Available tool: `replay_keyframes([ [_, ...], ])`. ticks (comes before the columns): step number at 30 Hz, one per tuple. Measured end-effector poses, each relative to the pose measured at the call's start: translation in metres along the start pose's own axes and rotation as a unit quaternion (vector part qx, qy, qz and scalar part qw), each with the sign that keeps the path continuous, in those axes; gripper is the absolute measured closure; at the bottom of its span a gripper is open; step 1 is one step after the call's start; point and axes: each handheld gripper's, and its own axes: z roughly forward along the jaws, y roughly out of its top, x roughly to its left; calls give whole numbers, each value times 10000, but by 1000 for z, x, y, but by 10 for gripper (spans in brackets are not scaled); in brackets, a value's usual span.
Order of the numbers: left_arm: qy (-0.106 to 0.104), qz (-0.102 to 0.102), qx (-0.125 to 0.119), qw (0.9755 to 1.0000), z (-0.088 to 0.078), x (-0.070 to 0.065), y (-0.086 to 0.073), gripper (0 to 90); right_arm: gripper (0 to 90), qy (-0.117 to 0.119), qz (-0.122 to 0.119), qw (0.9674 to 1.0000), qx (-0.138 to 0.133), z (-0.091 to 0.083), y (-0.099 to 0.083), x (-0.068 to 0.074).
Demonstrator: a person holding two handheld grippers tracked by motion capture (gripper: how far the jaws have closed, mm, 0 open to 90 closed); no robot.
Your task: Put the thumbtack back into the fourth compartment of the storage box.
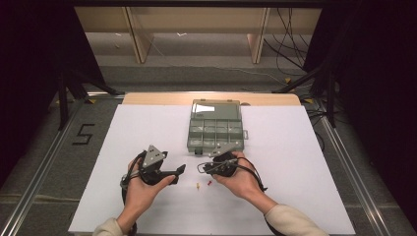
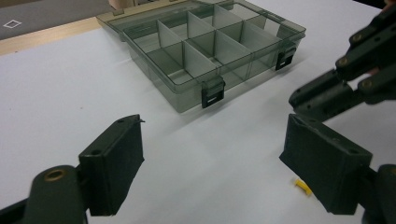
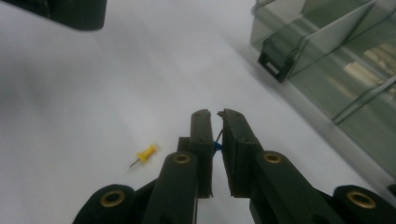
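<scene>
The right gripper clenched a blue pushpin at lower centre, the left gripper gaped, yellow pushpin and red pushpin lay loose, and the box looked empty.

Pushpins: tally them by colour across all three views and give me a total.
Yellow pushpin, lying on the table: 1
Red pushpin, lying on the table: 1
Blue pushpin, pinched in the right gripper: 1
Total: 3
</scene>
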Motion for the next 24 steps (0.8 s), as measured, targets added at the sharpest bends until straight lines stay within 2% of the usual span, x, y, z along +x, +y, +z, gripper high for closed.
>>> replay_keyframes([
  [3, 2, -1, 1, 10000, 0, 0, 0, 196, 837, -100, 62, 9999, -81, -5, 4, -6],
  [5, -6, -100, -3, 9999, 1, -1, -1, 196, 837, -93, 75, 9999, -85, -7, 6, -8],
  [7, -16, -27, 0, 10000, 1, 0, -1, 196, 837, -154, 92, 9996, -205, -10, 10, -13],
  [12, -9, -86, -14, 10000, 1, 0, -1, 197, 837, -238, 109, 9993, -280, -16, 16, -24],
  [14, -6, -84, -13, 10000, 1, 0, -1, 197, 837, -292, 194, 9986, -401, -17, 18, -27],
  [15, -5, -132, -19, 9999, 1, 0, -1, 197, 837, -318, 131, 9984, -455, -18, 19, -30],
  [16, -12, -46, -8, 10000, 1, 0, -1, 197, 837, -280, 228, 9987, -355, -21, 21, -31],
  [17, -12, -46, -8, 10000, 1, 0, -1, 197, 837, -280, 228, 9987, -355, -21, 21, -31],
  [21, -36, -111, -2, 9999, 2, 0, -2, 197, 837, -396, 225, 9978, -491, -24, 25, -41],
  [22, 18, 0, 29, 10000, 2, 0, -1, 197, 837, -390, 222, 9979, -468, -25, 26, -43],
  [24, 37, -26, 26, 10000, 2, -1, -2, 197, 837, -435, 271, 9975, -488, -26, 28, -47],
])
